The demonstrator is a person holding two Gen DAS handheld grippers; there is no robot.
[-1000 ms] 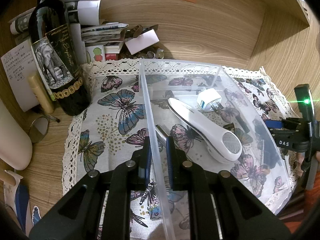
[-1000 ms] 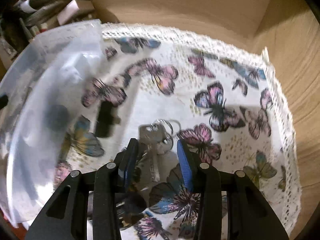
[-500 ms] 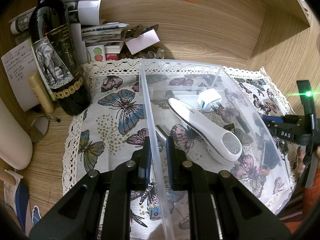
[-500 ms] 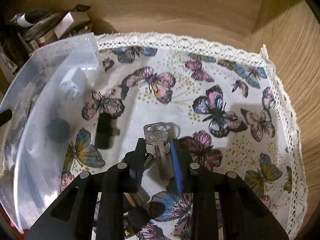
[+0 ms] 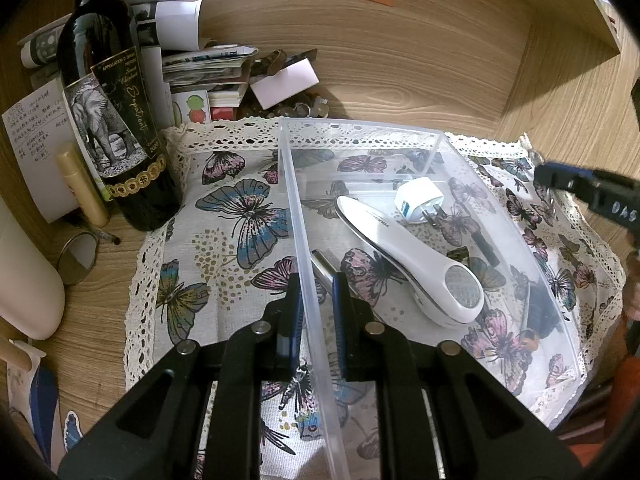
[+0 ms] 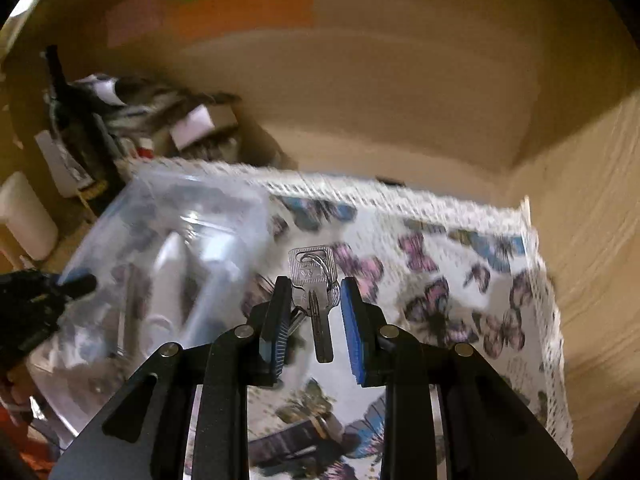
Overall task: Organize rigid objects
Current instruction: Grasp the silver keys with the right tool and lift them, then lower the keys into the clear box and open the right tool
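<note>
Right gripper (image 6: 311, 304) pinches the keys (image 6: 312, 280) (stiff, slippery, 1 dangling loose); left gripper (image 5: 316, 292) clamps the bin wall (image 5: 304, 240).

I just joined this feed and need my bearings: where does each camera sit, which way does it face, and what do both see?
Left wrist: on the left gripper, looking down along its fingers, which straddle the clear bin wall; the right gripper's tip shows at the right edge.
Right wrist: on the right gripper, raised and tilted toward the back wall, keys between its fingers; the left gripper shows at the left edge.
Shared: the bin, the butterfly cloth and the wine bottle.
</note>
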